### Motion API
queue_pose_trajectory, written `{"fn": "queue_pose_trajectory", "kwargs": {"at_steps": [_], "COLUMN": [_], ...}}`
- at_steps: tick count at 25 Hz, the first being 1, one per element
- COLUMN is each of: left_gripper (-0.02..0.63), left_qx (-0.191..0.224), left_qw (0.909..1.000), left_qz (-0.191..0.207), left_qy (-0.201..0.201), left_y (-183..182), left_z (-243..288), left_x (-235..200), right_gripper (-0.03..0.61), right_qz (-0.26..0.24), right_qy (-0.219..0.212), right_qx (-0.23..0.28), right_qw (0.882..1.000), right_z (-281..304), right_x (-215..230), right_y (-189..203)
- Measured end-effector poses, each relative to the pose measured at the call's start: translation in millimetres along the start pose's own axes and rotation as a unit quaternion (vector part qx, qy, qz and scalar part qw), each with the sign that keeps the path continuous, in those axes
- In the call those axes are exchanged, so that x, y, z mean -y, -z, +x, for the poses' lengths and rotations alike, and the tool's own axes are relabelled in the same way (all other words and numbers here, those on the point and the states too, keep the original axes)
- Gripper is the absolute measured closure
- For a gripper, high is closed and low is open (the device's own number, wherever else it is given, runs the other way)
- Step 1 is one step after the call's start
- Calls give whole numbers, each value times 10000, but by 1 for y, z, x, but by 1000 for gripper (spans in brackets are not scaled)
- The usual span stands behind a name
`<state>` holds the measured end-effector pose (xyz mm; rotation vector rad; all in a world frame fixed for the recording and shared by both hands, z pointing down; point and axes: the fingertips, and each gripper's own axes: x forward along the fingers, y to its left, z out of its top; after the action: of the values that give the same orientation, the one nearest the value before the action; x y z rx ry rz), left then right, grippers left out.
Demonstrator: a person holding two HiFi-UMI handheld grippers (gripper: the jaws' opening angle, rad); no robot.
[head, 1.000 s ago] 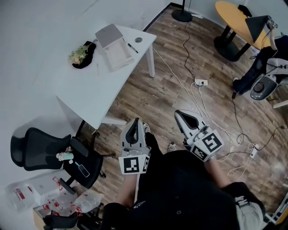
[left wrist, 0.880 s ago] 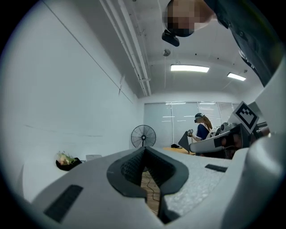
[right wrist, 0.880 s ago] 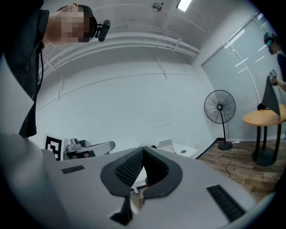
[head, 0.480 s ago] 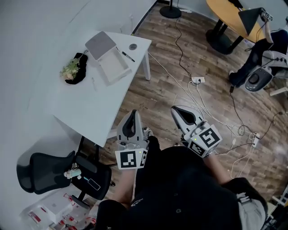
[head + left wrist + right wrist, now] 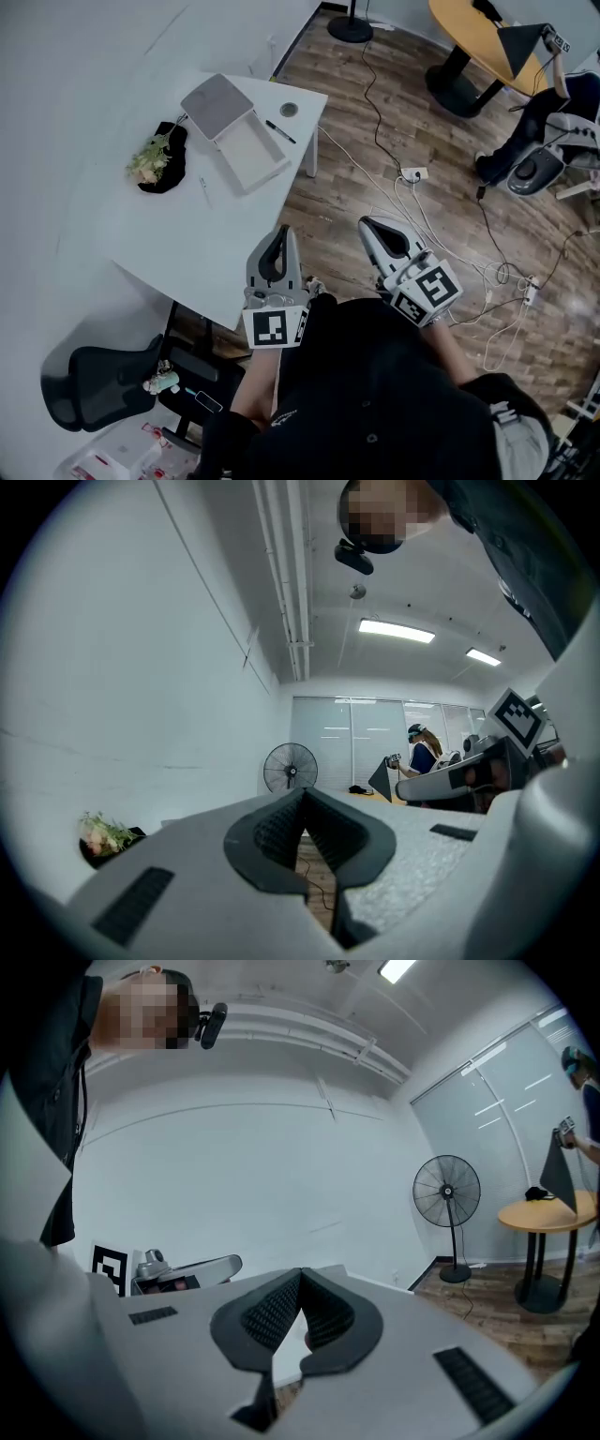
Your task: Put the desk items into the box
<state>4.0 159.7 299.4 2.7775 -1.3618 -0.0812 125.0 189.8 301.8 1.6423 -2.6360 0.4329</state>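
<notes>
Here, the open white box (image 5: pixel 253 155), its grey lid (image 5: pixel 217 104) laid back at the far end, sits near the far corner of the white desk (image 5: pixel 178 234), long axis running diagonally from far left to near right. A black pen (image 5: pixel 279 131) and a small round item (image 5: pixel 289 110) lie just beside its right edge, and a bunch of flowers (image 5: pixel 148 159) lies to its left. The box looks empty and lies ahead and to the left of both grippers, well apart from them. The left gripper (image 5: pixel 279 234) is the nearer, at the desk's near edge, the right gripper (image 5: pixel 371 229) over the wood floor. Both are held close to the person's body and point forward, each with jaws closed tip to tip on nothing
</notes>
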Motion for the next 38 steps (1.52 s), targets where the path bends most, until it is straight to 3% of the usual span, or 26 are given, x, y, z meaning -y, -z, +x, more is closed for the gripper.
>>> {"fn": "queue_pose_trajectory", "kwargs": {"at_steps": [6, 16, 22, 29, 38], "left_gripper": [606, 606, 606, 606, 606], "left_qx": [-60, -233, -245, -259, -115], "left_qw": [9998, 9985, 9952, 9901, 9752], "left_qz": [-55, -195, -215, -149, -205], "left_qy": [-185, -449, -926, -1374, -2200], "left_y": [10, 27, 30, 29, 24], "left_z": [6, 3, 12, 58, 102], "left_x": [-45, -56, -77, -111, -134], "right_gripper": [580, 580, 580, 580, 580], "right_qz": [-67, 25, -32, -102, -139], "right_qy": [-184, -508, -978, -1418, -2056], "right_qx": [2, -176, -258, -409, -535], "right_qw": [9998, 9985, 9949, 9890, 9771], "right_z": [44, 77, 118, 176, 228], "right_x": [-16, -19, -13, 17, 55], "right_y": [-1, 8, 4, -10, -26]}}
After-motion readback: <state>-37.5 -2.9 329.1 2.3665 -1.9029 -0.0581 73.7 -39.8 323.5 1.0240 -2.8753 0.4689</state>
